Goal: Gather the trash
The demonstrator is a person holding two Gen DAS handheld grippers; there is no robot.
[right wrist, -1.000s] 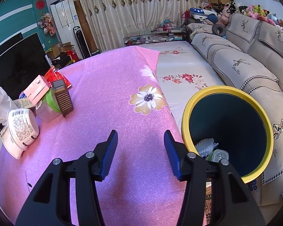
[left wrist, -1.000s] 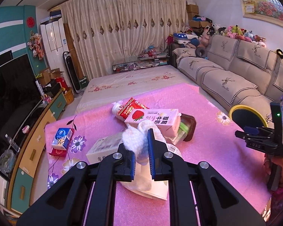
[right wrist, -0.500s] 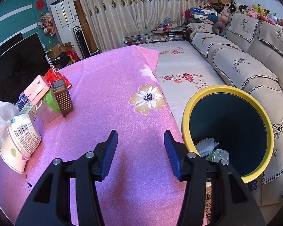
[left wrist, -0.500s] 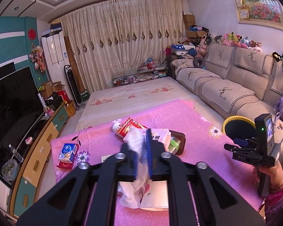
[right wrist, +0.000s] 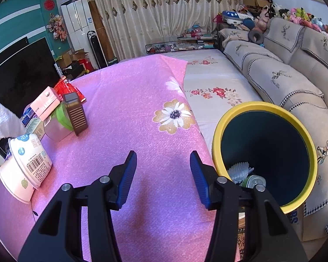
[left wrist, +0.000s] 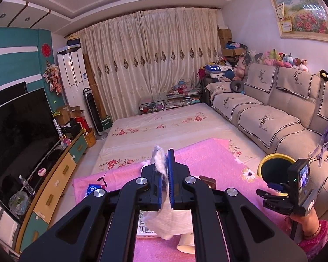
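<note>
My left gripper (left wrist: 164, 166) is shut on a crumpled white tissue (left wrist: 170, 222), which hangs from the blue pads above the pink tablecloth (left wrist: 212, 159). The same tissue (right wrist: 2, 120) shows at the left edge of the right wrist view. My right gripper (right wrist: 163, 170) stands open over the pink cloth (right wrist: 131, 109) with nothing between its fingers. To its right is the yellow-rimmed trash bin (right wrist: 262, 109), holding a can and white scraps. Left on the cloth lie a white cup (right wrist: 30, 159), a pink carton (right wrist: 46, 102), a green-lidded jar (right wrist: 61, 120) and a red wrapper (right wrist: 65, 87).
The bin (left wrist: 275, 159) stands at the table's right edge beside a beige sofa (left wrist: 273, 113). A person's hand (left wrist: 306, 224) holds the right gripper. A TV (left wrist: 17, 126) and cabinet run along the left. A floral mattress (left wrist: 164, 122) lies beyond the table.
My left gripper closed on the tissue and lifted it clear of the pile; the trash now sits lower and mostly hidden behind the fingers. The right gripper has stayed still.
</note>
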